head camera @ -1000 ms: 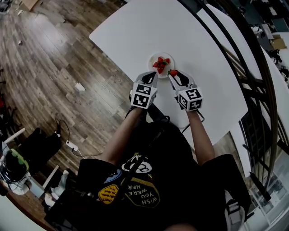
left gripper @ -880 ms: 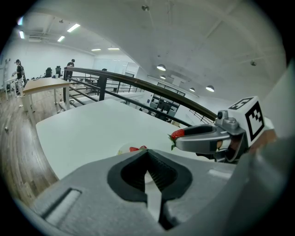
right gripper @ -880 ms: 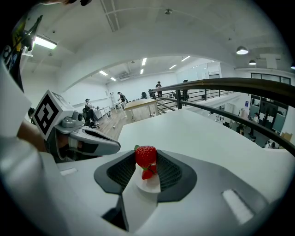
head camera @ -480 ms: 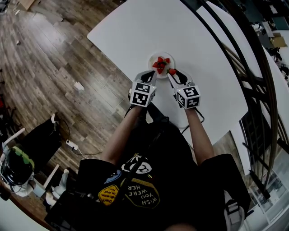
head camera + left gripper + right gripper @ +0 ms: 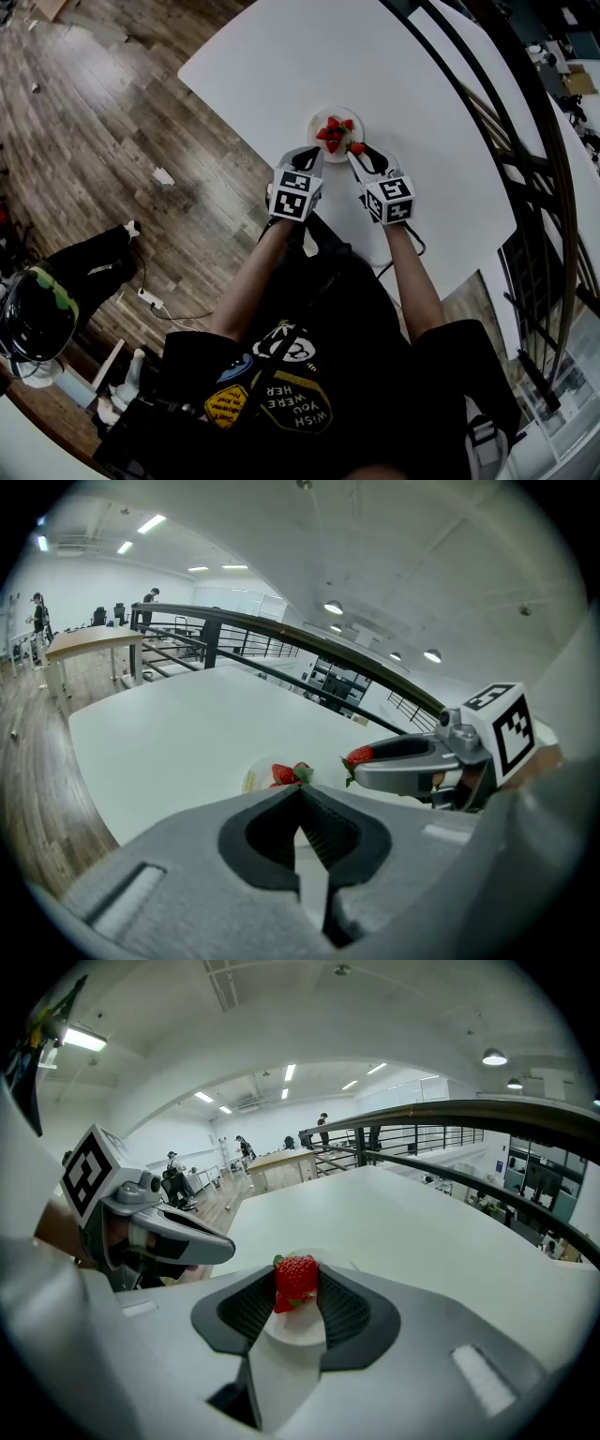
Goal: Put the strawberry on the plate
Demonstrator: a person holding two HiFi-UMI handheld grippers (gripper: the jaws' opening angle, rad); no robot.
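Red strawberry (image 5: 296,1282) is held in the right hand-held gripper (image 5: 360,155) over the plate (image 5: 316,124) edge. It should be lowered and released clear of the fruit already there (image 5: 333,134). The left hand-held gripper (image 5: 301,797) is closed and empty.

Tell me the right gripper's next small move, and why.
Probably lower the right gripper a little before opening. Its jaws grip a strawberry at the near edge of the plate, which shows just beneath it. In the left gripper view it looks raised above the other strawberries, so dropping it from there might let it roll off.
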